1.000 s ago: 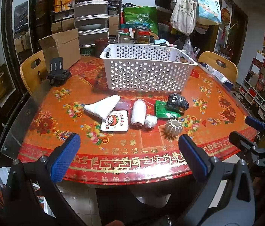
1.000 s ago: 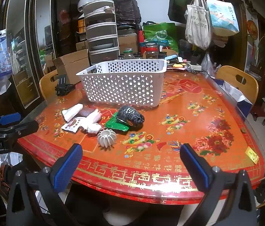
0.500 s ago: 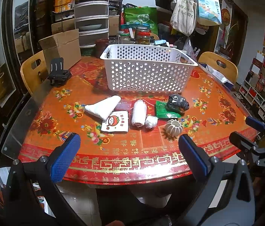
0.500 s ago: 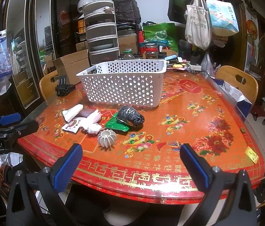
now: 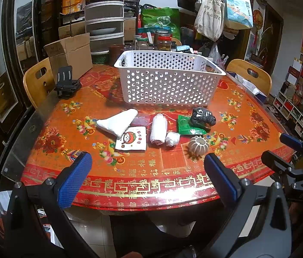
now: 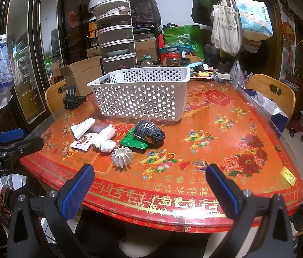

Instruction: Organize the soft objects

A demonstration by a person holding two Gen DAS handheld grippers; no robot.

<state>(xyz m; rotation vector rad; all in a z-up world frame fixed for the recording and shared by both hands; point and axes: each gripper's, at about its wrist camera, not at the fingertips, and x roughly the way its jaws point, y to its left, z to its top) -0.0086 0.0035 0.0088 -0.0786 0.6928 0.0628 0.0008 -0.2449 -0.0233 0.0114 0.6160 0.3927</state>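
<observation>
Hovering both grippers just off the near edge of the table (image 5: 44,133), nothing picked up so far. Left gripper (image 5: 147,178) sitting with jaws spread wide and empty, right gripper (image 6: 149,185) doing the same, wide and empty. Looking at a loose row of soft stuff lying between the jaws and the white basket (image 5: 168,81), which is sitting further back, apparently with nothing in it, though hard to tell through the holes. Counting from the left view: folded white cloth (image 5: 119,122), cartoon sachet (image 5: 132,139) touching its near corner, rolled white cloth (image 5: 158,129) with its long axis running away from the jaws toward the basket, small white wad (image 5: 172,138) right beside that roll, ribbed white ball (image 5: 198,145) nearest the edge, then green packet (image 5: 189,125) with a dark bundle (image 5: 203,117) resting on its far end. Guessing the ribbed ball is the easy first grab, lying almost dead ahead of the left jaws and a bit left of centre for the right ones (image 6: 122,157). Figuring the roll would need a sideways pinch across its width, since it's pointing lengthwise at the left gripper.
</observation>
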